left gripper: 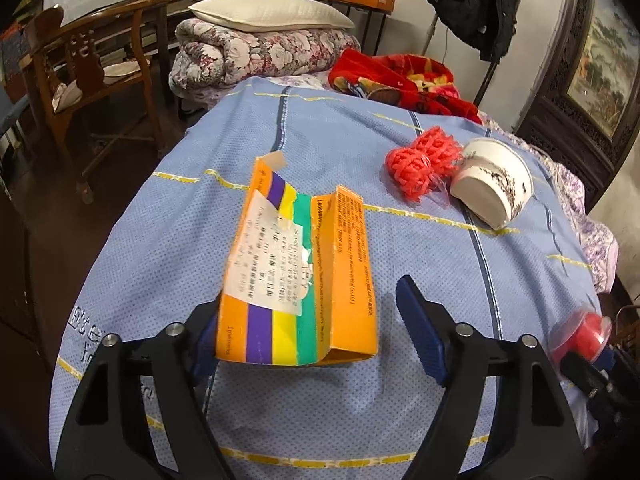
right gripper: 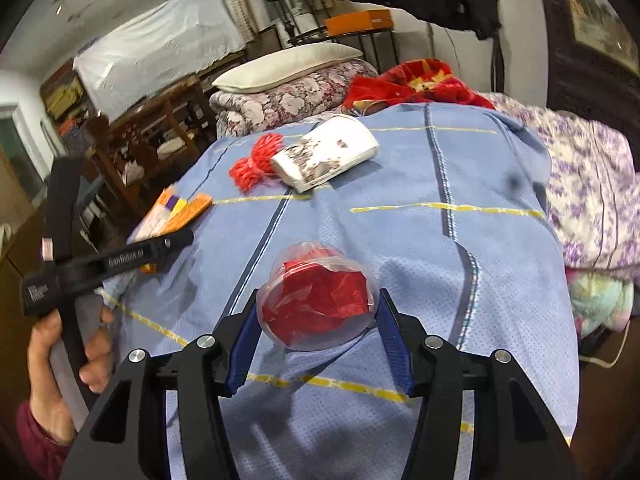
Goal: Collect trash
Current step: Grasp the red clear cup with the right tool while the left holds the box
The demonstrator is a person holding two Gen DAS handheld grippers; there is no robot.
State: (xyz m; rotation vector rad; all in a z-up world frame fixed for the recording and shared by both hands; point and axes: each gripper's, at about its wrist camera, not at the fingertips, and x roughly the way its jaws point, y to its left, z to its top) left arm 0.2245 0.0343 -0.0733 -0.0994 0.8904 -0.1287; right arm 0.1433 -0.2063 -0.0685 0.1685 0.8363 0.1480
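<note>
**Right wrist view: clear cup gripped, carton loose in the other jaws**

Right wrist view shows the right hand-held gripper [right gripper: 318,336] clamped on a clear plastic cup [right gripper: 316,300] stuffed with red paper, low over the blue bedspread [right gripper: 400,240]. It looks light and crushable, best held gently across its walls. The left hand-held gripper [left gripper: 308,332] stands apart around the near end of an orange carton [left gripper: 296,276]; only one pad touches. Farther off lie red netting [left gripper: 420,166] and a white paper bowl [left gripper: 494,182], tipped over.

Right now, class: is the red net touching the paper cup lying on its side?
Touching. The left wrist view shows the red net pressed against the paper cup, with no blue sheet between them.
</note>
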